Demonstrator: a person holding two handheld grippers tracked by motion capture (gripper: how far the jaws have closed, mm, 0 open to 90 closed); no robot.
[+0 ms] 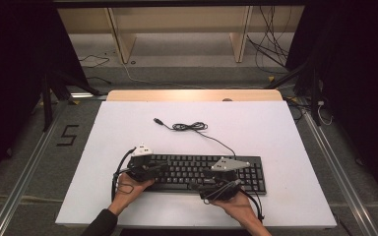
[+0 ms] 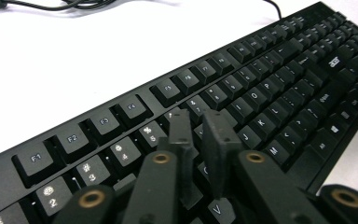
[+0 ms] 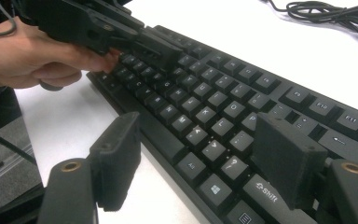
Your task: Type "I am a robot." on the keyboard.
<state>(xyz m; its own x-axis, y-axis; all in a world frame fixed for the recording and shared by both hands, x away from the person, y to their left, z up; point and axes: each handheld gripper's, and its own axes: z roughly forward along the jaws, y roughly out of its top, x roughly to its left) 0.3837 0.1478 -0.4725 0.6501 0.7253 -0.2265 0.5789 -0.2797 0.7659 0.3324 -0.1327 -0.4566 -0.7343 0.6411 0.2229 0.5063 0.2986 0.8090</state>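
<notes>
While my hands come in over the near edge of the white surface, I hold the left claw with its jaws pressed nearly together, tips just above the keyboard's left-hand letter keys. My right claw is spread wide, straddling the keyboard's front edge near the shift key, so both sit about equally close. The keyboard lies crosswise before me, its cable coiled loose beyond it.
</notes>
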